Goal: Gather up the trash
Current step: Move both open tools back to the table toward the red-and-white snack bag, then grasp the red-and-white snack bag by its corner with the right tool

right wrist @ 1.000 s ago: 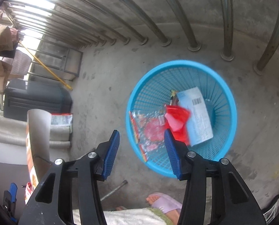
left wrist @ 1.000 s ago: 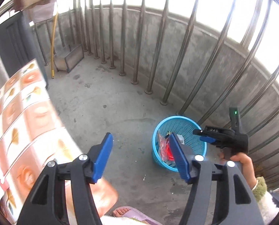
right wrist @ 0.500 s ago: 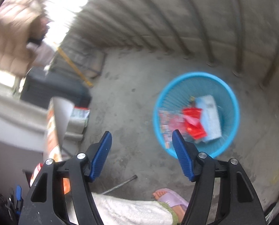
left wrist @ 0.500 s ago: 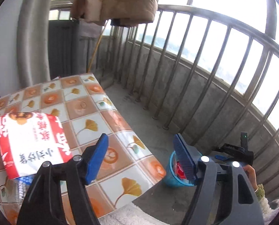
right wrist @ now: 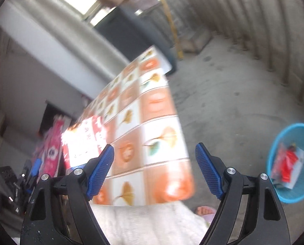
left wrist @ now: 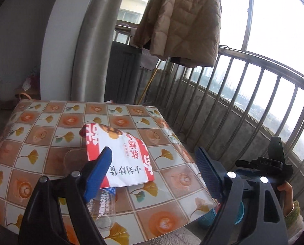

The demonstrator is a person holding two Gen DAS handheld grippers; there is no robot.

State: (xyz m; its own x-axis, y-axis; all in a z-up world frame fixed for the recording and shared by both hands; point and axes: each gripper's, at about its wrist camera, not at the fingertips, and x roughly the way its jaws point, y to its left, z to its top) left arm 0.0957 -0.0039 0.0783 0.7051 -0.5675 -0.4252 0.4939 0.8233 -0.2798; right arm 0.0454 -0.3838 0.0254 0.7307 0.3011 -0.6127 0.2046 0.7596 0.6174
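The left claw [left wrist: 154, 171] hangs wide open over the counter [left wrist: 49, 126], gripping nothing; a red-and-white snack wrapper [left wrist: 121, 159] lies mid-counter, partly over a clear plastic bottle [left wrist: 104, 208] near the front edge. The right claw [right wrist: 154, 171] is equally spread and empty off the counter's corner. The blue basket [right wrist: 291, 196] sits on bare concrete floor [right wrist: 223, 102], well apart from the counter.

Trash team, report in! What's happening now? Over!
Both grippers, left and right, open and empty. Snack bag and plastic bottle waiting on table. Nothing blocking.
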